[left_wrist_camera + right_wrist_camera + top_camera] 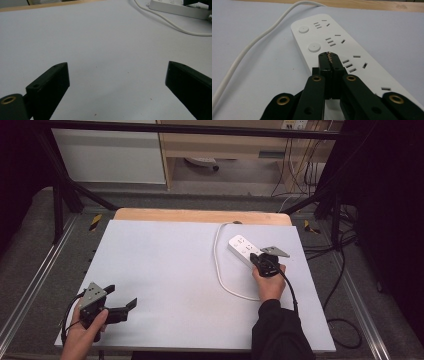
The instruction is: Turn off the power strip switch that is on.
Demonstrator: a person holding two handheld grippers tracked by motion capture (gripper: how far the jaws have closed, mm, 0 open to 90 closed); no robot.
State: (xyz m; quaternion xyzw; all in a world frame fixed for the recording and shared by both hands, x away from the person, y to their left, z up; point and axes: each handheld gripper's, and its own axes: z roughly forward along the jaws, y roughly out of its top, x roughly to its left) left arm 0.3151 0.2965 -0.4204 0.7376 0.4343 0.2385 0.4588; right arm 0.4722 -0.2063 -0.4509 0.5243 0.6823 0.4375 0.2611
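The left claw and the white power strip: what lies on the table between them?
In the high view, only bare white table top and the strip's white cable separate the left claw from the power strip.

White-topped table (170,270) with a bare wooden strip along its far edge, a white power strip (242,249) lay flat near the far right corner, its white cord (218,265) looped on the surface toward the right edge.

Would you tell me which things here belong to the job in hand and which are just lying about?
In the job:
- power strip
- its white cord
- right gripper, shut, tips over a round button

Not in use:
- left gripper, open
- wooden board
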